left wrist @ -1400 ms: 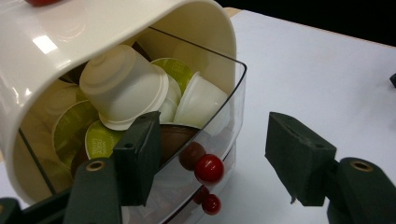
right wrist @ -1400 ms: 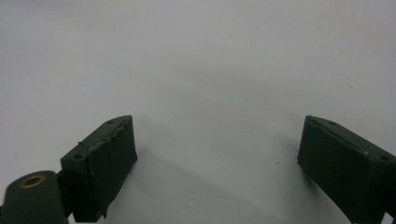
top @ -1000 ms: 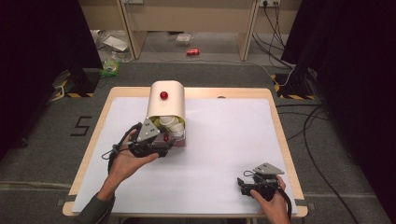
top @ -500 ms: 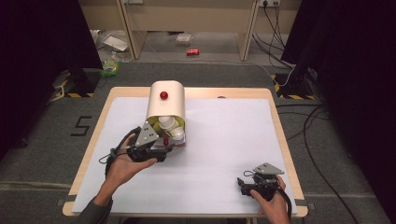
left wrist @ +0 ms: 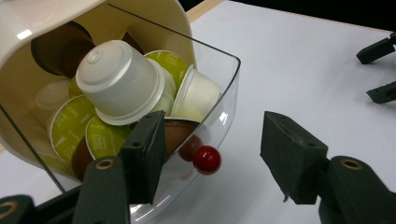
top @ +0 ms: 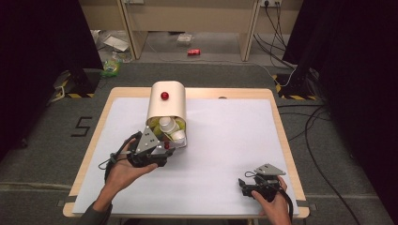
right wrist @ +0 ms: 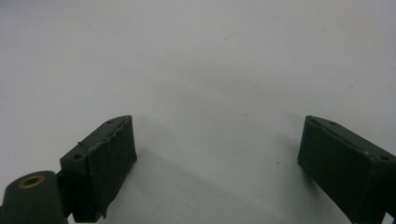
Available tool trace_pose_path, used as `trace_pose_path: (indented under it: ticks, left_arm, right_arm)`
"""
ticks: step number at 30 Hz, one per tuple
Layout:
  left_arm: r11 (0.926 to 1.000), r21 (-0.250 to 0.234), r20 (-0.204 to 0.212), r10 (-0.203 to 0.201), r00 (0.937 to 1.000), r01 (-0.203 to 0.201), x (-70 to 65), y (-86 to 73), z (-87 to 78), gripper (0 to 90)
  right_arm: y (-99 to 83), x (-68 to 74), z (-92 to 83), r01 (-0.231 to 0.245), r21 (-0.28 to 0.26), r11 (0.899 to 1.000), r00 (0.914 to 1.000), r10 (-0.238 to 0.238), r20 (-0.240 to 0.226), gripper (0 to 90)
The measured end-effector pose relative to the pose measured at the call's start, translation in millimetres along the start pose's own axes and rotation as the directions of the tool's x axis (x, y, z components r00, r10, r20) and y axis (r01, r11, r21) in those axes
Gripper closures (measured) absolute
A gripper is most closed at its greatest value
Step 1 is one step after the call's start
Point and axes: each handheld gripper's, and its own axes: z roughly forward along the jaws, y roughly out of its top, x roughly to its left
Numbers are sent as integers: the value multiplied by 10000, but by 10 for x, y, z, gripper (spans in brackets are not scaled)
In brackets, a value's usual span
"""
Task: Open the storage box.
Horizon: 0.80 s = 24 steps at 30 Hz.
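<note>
Centrally, cream rounded plastic capsule dispenser (top: pixel 166 104) with red knob on white table (top: pixel 225 140); its clear plastic drawer (left wrist: pixel 212 126) stands open, holding green, white and brown coffee capsules (left wrist: pixel 119 79). Left gripper (left wrist: pixel 212 154): jaws apart around the drawer's small red ball handle (left wrist: pixel 207 159), not touching it. Right gripper (top: pixel 244 183): near table corner, jaws wide apart, empty.

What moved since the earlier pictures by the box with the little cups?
The left gripper slid back toward the person, and the clear plastic drawer full of coffee capsules came a bit farther out of the cream rounded box. Its jaws have just been closing, with the drawer's small red knob between them, untouched. The box and the open right gripper stayed put.
</note>
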Motion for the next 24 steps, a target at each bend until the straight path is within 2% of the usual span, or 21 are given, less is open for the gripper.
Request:
trace_pose_path:
  ticks: [1, 2, 6, 7, 16, 20, 24]
  left_arm:
    - [9999, 36, 76, -113, 9999, 112, -11, -5, -5, 403]
    - [10000, -5, 48, -17, 10000, 17, -11, -7, -9, 402]
    - [9999, 43, 119, -112, 9999, 112, -30, -15, -24, 402]
    - [10000, -9, 93, 1, 10000, -1, -27, -12, -40, 402]
    - [9999, -94, 101, -42, 9999, 43, -43, -19, -109, 402]
    - [10000, -21, 109, 15, 9999, -15, -43, -9, -102, 401]
    - [9997, 179, 247, -142, 9996, 138, -15, -4, -30, 399]
  right_arm:
    - [0, 0, 0, 1, 3, 10000, 10000, -1, 3, 116]
    - [1, -3, 2, 33, -6, 10000, 10000, -33, -6, 115]
    - [0, 0, 0, 5, 1, 10000, 10000, -5, 4, 115]
    - [0, -1, 1, 18, -1, 10000, 10000, -18, 0, 115]
    - [1, 0, 1, 1, 0, 10000, 10000, -1, -5, 115]
    - [1, -2, 2, 26, -10, 10000, 10000, -26, -5, 115]
    - [1, -1, 1, 17, 1, 10000, 10000, -17, -6, 115]
